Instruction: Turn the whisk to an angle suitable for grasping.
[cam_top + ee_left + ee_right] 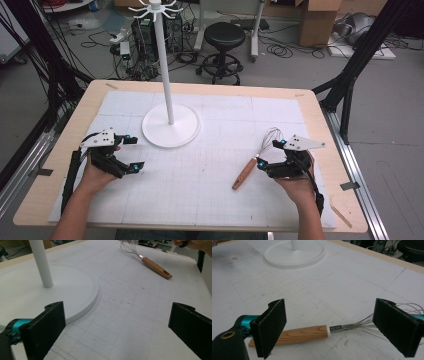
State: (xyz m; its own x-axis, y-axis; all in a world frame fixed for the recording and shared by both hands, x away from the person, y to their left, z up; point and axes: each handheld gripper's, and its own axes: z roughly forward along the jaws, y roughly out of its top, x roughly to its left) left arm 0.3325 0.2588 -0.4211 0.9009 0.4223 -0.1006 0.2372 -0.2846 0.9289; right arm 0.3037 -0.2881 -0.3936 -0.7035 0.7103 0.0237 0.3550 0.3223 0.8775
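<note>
Here the whisk [255,161] lies flat on the white gridded mat [200,200] that covers the tabletop [320,107], on the right side and toward the near edge. Its long axis runs on a slant: the wooden handle [244,174] points near and left, while the wire head [270,136] points far and right. The right tongs [270,154] sit just over the whisk's middle, jaws spread wide; in the right gripper view they straddle it lengthwise, one jaw in front of the handle [304,334] and the other in front of the wires [362,325], and neither pad presses on it. The metal collar between handle and wires lies in the open gap. The left tongs [134,152] rest well apart from the whisk on the left side of the mat, jaws also spread with nothing between them. Just beyond the left tongs stands a white rack [167,80], a tall pole on a round flat base [171,131], with small hooks at its top; the base lies on the far-left part of the mat. Bare mat lies between the whisk and the base. Past the far edge, on the floor, are a black stool [224,47], tangled cables and a cardboard box [320,20].
</note>
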